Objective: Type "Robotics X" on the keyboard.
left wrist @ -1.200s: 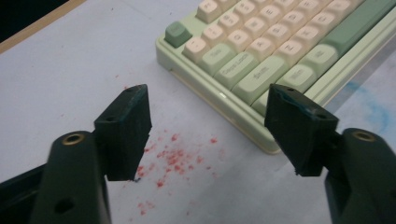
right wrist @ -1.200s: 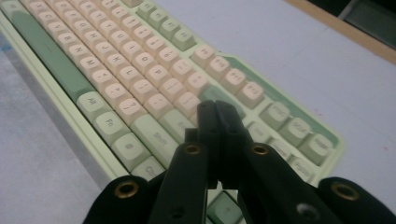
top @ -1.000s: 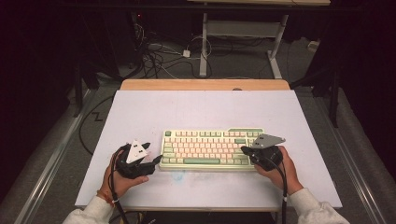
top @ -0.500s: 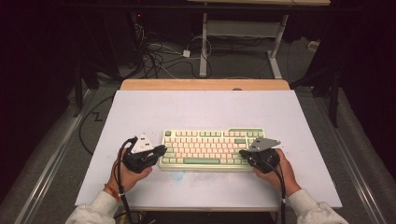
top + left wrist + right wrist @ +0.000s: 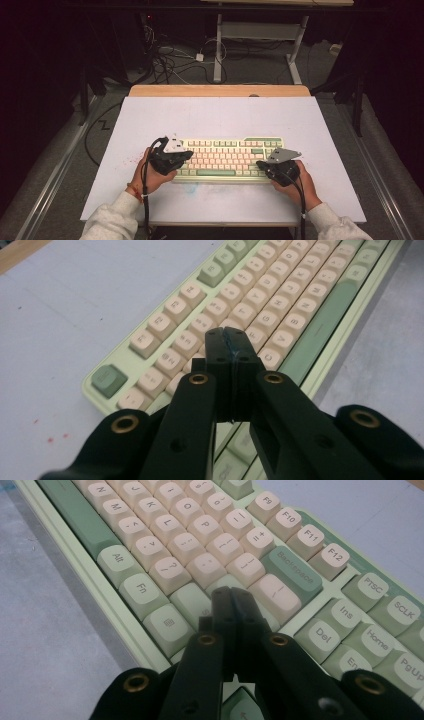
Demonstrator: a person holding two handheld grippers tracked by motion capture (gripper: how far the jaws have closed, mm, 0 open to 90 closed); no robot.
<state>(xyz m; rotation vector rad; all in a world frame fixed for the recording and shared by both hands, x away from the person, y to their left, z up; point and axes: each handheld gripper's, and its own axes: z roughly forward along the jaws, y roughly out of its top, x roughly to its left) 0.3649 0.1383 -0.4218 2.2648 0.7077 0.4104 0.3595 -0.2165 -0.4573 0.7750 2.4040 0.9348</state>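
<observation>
A pale green keyboard (image 5: 225, 156) with cream and green keys lies near the front of the white table top (image 5: 215, 115). My left gripper (image 5: 186, 155) hovers over its left end. In the left gripper view the jaws (image 5: 226, 337) have just been closing and now meet, with nothing between them, above the letter keys of the keyboard (image 5: 300, 295). My right gripper (image 5: 261, 165) sits over the keyboard's right end. In the right gripper view it (image 5: 231, 594) is shut and empty, just above the keys below Backspace on the keyboard (image 5: 150, 525).
A wooden strip (image 5: 220, 90) borders the table's far edge. Beyond it, cables (image 5: 170, 65) lie on the floor by a white desk frame (image 5: 260, 31). Metal rails run along both sides of the table. Small red specks mark the table top left of the keyboard.
My left gripper has moved right and slightly up, from beside the keyboard to over its left end, and its jaws have closed. The right gripper has stayed in place.
</observation>
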